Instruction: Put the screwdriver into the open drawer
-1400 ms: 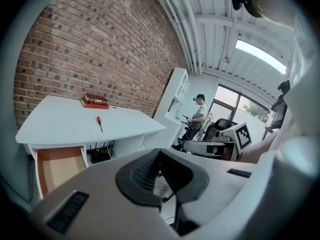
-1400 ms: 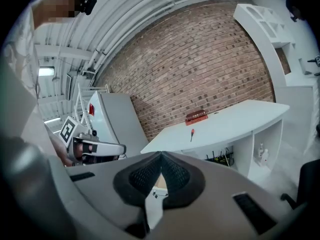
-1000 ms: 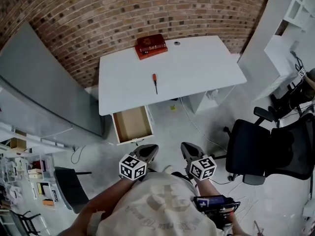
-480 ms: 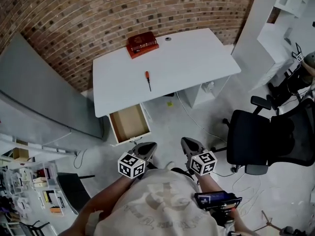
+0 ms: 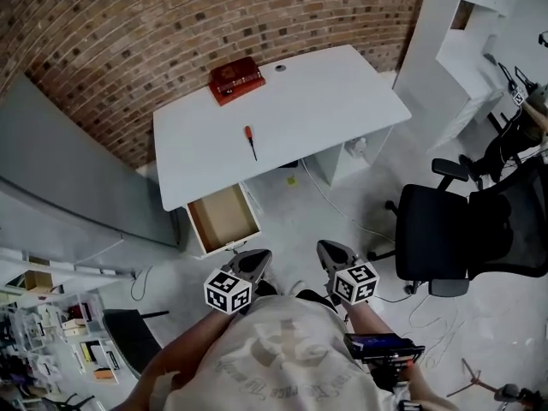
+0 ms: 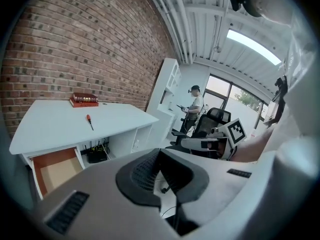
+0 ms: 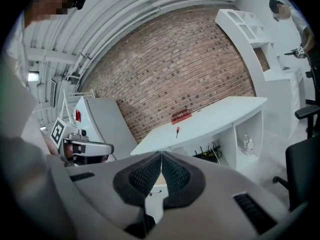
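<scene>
A screwdriver [image 5: 249, 142] with an orange handle lies on the white desk [image 5: 325, 101], near its front left part; it also shows small in the left gripper view as the screwdriver [image 6: 89, 121] and in the right gripper view as the screwdriver [image 7: 177, 131]. Below the desk's left end a wooden drawer [image 5: 223, 217] stands pulled out, with nothing visible inside. My left gripper [image 5: 254, 263] and right gripper [image 5: 330, 258] are held close to my body, well short of the desk. Both are shut with nothing between the pads.
A red book-like box [image 5: 236, 79] lies at the desk's back edge by the brick wall. A black office chair [image 5: 454, 234] stands to the right. A grey panel [image 5: 77, 178] leans at left. Another person [image 6: 194, 109] stands far off by the shelves.
The desk, drawer and screwdriver have shifted left and slightly up in the head view as the view moved. Both grippers stay shut near my body.
</scene>
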A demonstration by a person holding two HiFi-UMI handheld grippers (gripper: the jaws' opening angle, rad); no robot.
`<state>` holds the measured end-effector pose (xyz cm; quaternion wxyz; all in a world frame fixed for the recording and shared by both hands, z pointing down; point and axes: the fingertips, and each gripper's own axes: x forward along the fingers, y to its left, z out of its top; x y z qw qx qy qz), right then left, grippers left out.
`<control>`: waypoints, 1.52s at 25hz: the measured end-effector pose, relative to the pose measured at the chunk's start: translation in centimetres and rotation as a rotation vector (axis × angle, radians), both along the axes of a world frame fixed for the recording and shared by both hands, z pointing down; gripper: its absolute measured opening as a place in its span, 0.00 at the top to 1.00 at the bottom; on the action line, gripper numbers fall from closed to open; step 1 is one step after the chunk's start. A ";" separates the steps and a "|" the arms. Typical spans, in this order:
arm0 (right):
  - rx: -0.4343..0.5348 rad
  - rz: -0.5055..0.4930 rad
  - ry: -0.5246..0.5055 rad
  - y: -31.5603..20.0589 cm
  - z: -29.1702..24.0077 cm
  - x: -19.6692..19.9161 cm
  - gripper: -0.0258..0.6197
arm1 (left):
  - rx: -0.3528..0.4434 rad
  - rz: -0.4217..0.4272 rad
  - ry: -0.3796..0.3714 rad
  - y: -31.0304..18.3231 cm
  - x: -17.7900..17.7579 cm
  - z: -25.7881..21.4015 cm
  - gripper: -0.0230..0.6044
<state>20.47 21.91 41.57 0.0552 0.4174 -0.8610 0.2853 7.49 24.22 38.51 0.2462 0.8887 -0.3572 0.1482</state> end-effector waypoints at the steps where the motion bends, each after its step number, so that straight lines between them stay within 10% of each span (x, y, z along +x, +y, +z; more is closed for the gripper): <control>1: -0.004 -0.006 0.002 -0.2 0.1 -0.5 0.93 | -0.007 -0.014 0.000 0.1 -0.7 0.2 0.93; 38: -0.029 0.050 0.114 -19.2 -1.6 -7.9 0.92 | -0.113 -0.103 0.170 -20.4 -9.7 3.2 0.93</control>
